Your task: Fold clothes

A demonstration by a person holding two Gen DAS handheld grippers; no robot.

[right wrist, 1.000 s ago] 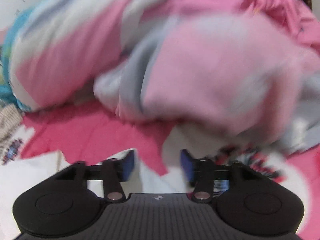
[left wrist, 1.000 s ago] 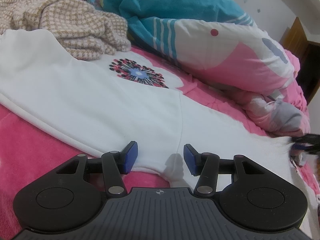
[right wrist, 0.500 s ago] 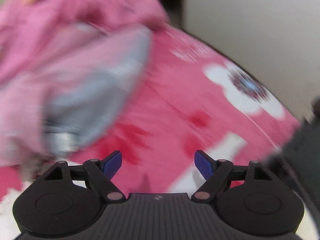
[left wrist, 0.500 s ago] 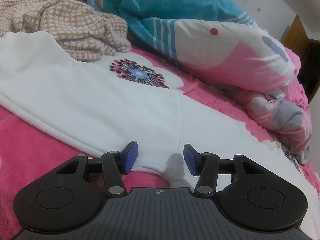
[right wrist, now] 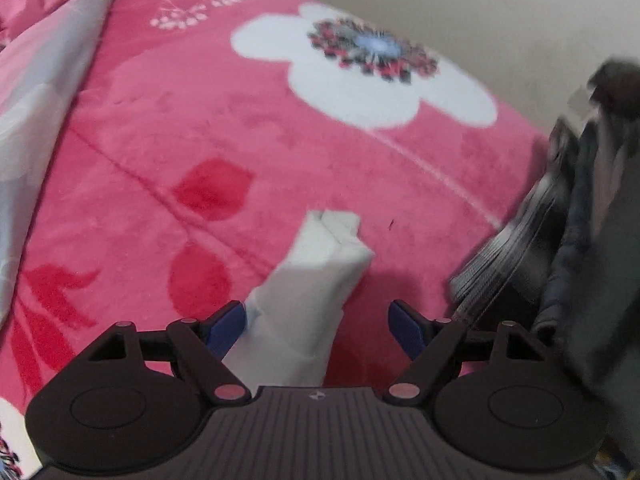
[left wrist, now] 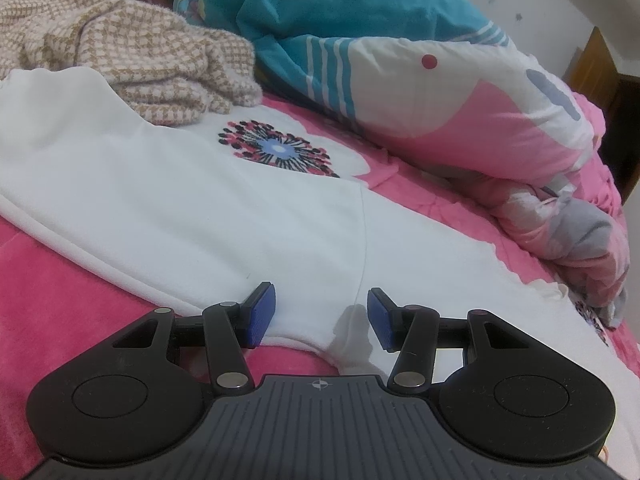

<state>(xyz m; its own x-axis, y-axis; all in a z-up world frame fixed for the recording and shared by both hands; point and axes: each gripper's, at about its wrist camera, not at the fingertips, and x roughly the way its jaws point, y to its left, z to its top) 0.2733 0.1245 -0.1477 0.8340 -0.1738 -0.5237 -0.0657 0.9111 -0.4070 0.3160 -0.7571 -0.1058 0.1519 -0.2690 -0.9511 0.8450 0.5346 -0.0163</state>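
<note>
A white garment point(left wrist: 208, 216) lies spread flat across a pink plush blanket point(left wrist: 60, 292) printed with white flowers, its hem running along the near edge and one sleeve stretching away to the right in the left wrist view. The left gripper point(left wrist: 321, 316) hovers low over the garment's underarm fold, its blue pads point(left wrist: 259, 316) parted with white cloth showing in the gap between them; neither pad presses on the fabric, so the jaws stand spread and hold nothing. Behind the garment, a tan-and-cream checked knit point(left wrist: 132, 60) sits crumpled and overlaps the garment's far edge, and a bulky quilt point(left wrist: 400, 64) in teal, white and pink is heaped along the back and right side of the bed. In the right wrist view, somewhat blurred, the right gripper point(right wrist: 319, 330) points steeply down at the blanket point(right wrist: 280, 152), where the end of the white sleeve point(right wrist: 316, 280) lies bunched and folded. The sleeve end sits between the blue pads point(right wrist: 224, 330), close against the left one and well clear of the right; its jaws have just been closing, yet they remain apart and do not pinch the cloth. A dark, blurred shape point(right wrist: 592, 240) fills the right edge of that view; what it is cannot be told.
</note>
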